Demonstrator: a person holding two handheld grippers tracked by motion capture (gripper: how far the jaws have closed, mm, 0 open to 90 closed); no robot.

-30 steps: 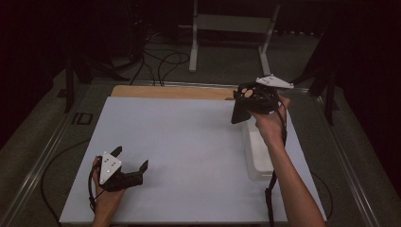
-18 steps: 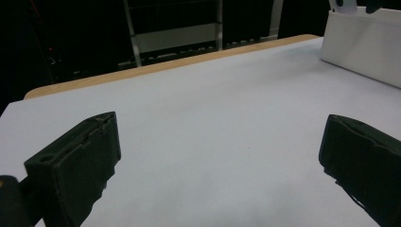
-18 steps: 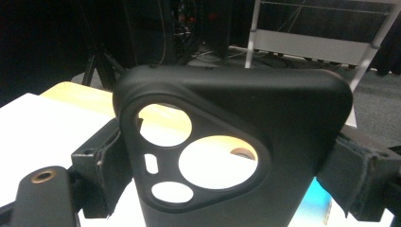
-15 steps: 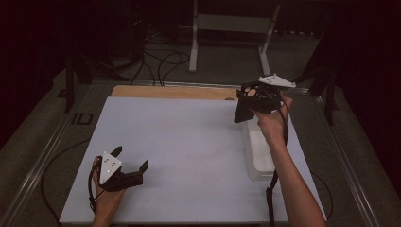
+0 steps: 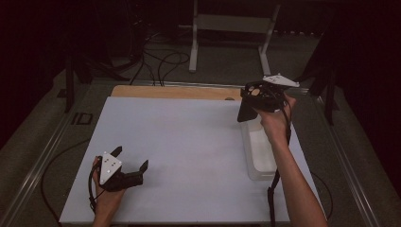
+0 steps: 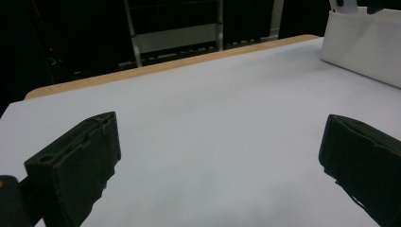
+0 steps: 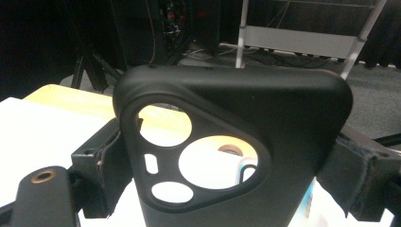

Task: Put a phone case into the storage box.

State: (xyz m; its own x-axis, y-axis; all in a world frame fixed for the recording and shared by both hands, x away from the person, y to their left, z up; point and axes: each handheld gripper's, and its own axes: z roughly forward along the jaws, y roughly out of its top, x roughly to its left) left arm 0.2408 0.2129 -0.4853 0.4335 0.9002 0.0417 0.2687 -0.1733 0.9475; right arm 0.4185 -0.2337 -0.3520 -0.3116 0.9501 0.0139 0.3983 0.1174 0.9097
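Black plastic is what the right tool (image 5: 255, 97) carries: a phone case (image 7: 236, 146) with a rounded three-cornered camera cut-out, pinched by its sides between the two jaws. In the high view the case (image 5: 246, 109) hangs above the far end of the clear bin (image 5: 259, 156), which stands along the right edge of the white surface (image 5: 189, 142).

Compared with a second ago, the right hand has drifted slightly away from the person and a touch to the right, so the case now sits a little higher over the bin's far end than before; the bin itself has not moved. My reading is that the case has just been lifted out of the bin and is being carried clear, with a place on the surface to the left of the bin the likely target.

Well to the left of the bin, near the front edge, the left tool (image 5: 130, 163) is where it was, resting low with its jaws spread wide and nothing between them. From its own view the bin (image 6: 364, 45) shows at the upper right, far off.
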